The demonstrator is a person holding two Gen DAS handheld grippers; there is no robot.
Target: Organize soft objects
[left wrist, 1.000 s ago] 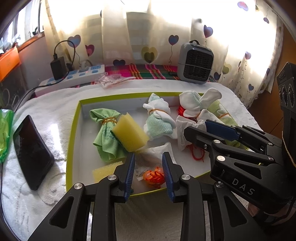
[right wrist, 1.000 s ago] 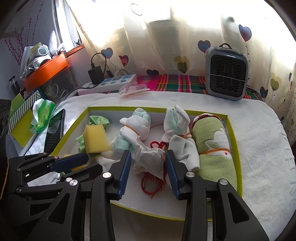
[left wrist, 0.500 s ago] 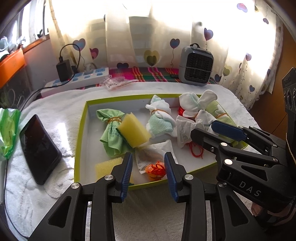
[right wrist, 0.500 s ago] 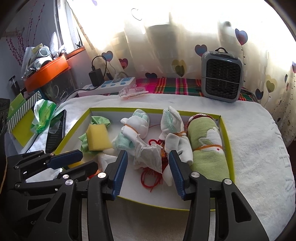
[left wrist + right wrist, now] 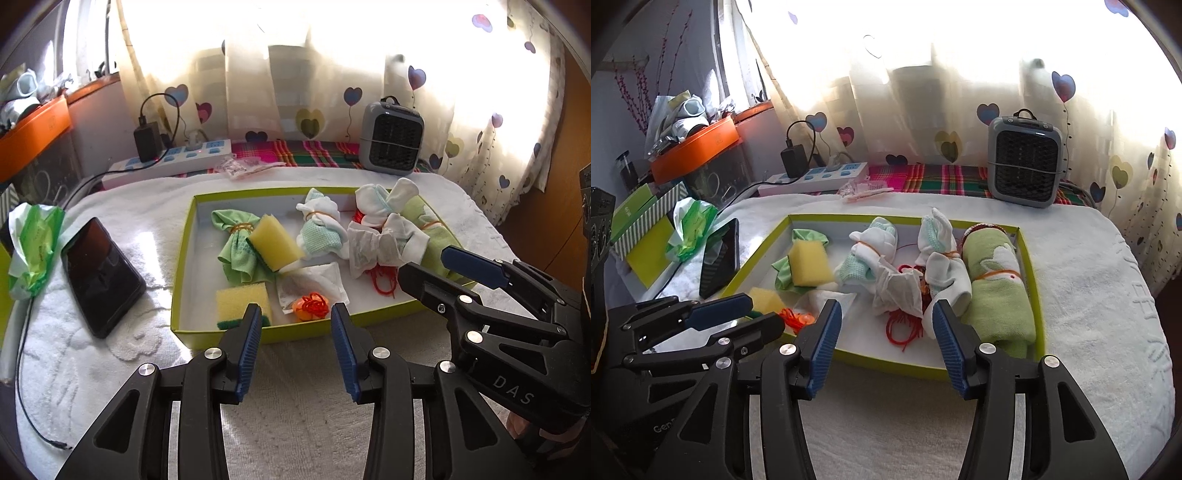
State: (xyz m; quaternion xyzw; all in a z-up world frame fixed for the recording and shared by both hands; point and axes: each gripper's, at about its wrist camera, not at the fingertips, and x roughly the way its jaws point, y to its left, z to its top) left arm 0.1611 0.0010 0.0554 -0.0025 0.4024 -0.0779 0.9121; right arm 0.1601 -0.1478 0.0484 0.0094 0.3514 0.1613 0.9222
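Left wrist view: our left gripper (image 5: 295, 328), jaws just opening and empty, hangs at the tray's (image 5: 184, 258) near edge; the white cloth (image 5: 314, 282) lies straight ahead inside. Our right gripper (image 5: 884, 325), also opening, holds nothing.

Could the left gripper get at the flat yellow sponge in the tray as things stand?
Probably yes: the left gripper is open and empty, and the sponge lies just beyond its fingers, with only the tray's low rim between.
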